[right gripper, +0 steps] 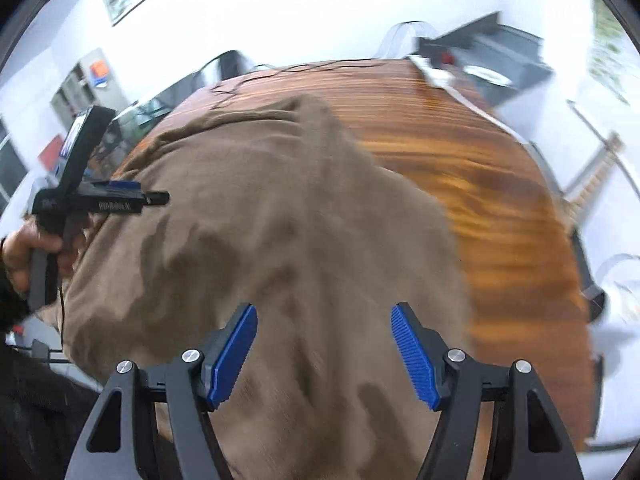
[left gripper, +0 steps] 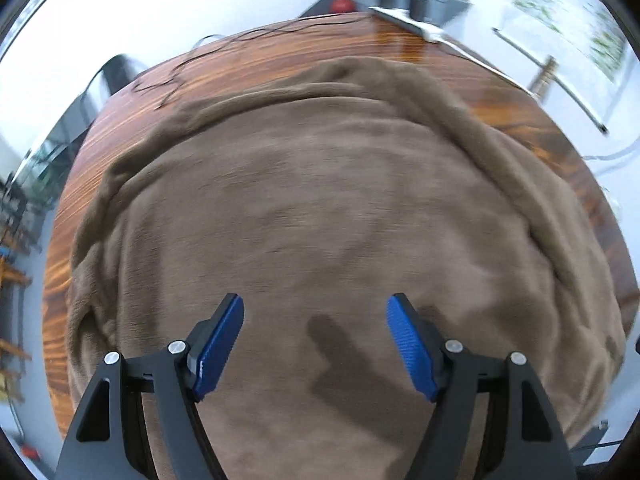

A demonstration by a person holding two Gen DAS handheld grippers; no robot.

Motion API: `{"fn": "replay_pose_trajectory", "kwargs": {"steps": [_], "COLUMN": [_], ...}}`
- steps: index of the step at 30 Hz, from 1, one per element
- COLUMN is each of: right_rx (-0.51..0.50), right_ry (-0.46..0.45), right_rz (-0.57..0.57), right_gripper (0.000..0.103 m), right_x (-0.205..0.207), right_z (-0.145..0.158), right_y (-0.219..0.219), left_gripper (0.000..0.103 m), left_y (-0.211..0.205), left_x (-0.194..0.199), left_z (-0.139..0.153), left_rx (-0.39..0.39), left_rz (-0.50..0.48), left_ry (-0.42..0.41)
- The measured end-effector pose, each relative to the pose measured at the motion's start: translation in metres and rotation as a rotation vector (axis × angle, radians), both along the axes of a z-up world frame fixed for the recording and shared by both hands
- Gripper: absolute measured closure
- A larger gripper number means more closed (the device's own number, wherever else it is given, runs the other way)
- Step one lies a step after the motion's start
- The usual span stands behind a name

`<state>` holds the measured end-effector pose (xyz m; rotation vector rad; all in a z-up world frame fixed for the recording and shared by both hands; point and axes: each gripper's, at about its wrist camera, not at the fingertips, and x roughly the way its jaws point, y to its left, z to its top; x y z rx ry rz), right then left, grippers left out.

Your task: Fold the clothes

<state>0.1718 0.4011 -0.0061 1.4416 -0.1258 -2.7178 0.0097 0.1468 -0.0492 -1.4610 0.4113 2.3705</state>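
A brown fleece garment lies spread over a wooden table, with rolled folds along its far and right edges. My left gripper hovers open and empty above the near part of the cloth. In the right wrist view the same garment covers the left half of the table. My right gripper is open and empty above the cloth's near right part. The left gripper shows there at the far left, held in a hand over the cloth's left edge.
A thin black cable runs along the table's far edge. A flat grey-white object lies at the far right corner, with a dark cabinet behind. Bare wood shows right of the cloth.
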Motion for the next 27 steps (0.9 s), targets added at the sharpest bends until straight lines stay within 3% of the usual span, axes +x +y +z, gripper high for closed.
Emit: {"fn": "replay_pose_trajectory", "kwargs": {"steps": [6,10,19,27], "right_rx": [0.016,0.018,0.060,0.144], "right_ry": [-0.063,-0.127,-0.082,-0.131], "right_rz": [-0.031,-0.002,0.078,0.197], "right_gripper": [0.032,0.032,0.032,0.032], "right_x": [0.099,0.127,0.093,0.068], "right_z": [0.009,-0.005,-0.032,-0.066], "right_y": [0.020,0.006,-0.014,-0.032], "left_gripper": [0.025,0.025,0.025,0.025], "left_y": [0.039,0.064,0.084,0.071], "left_x": [0.022,0.032,0.048,0.045], "left_z": [-0.005,-0.002,0.010,0.014], "left_rx": [0.011,0.022,0.028,0.014], "left_rz": [-0.081,-0.100,-0.141,-0.097], "left_ry": [-0.022,-0.032,-0.022,-0.017]}}
